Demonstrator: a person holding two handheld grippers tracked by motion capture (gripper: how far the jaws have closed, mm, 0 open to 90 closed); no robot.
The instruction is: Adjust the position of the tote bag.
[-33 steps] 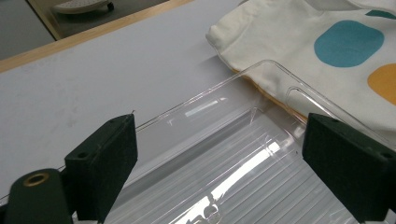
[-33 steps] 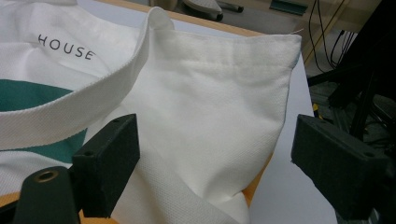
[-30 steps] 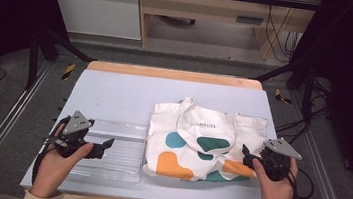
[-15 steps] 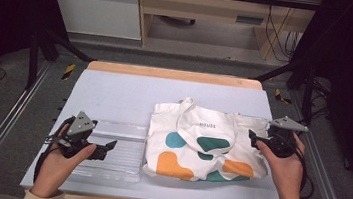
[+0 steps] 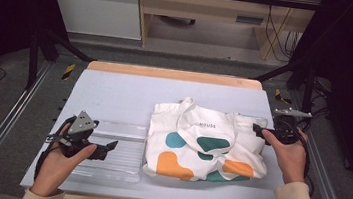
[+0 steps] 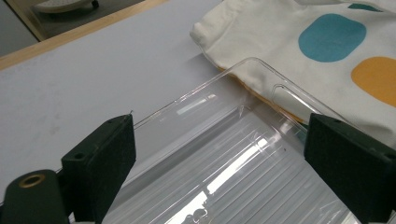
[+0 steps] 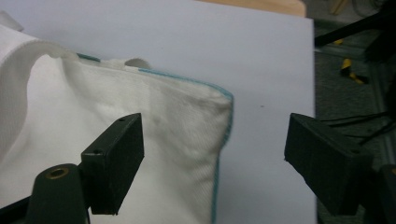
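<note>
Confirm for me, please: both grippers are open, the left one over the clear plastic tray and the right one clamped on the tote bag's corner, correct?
Not quite. The right gripper is not clamped: the right gripper view shows its jaws spread wide around the tote bag corner, touching nothing. The rest holds: the left gripper is open over the clear plastic tray.

Lab: framed table [image 5: 115, 92], cables [image 5: 273, 30], wooden bench [image 5: 200, 6]
</note>
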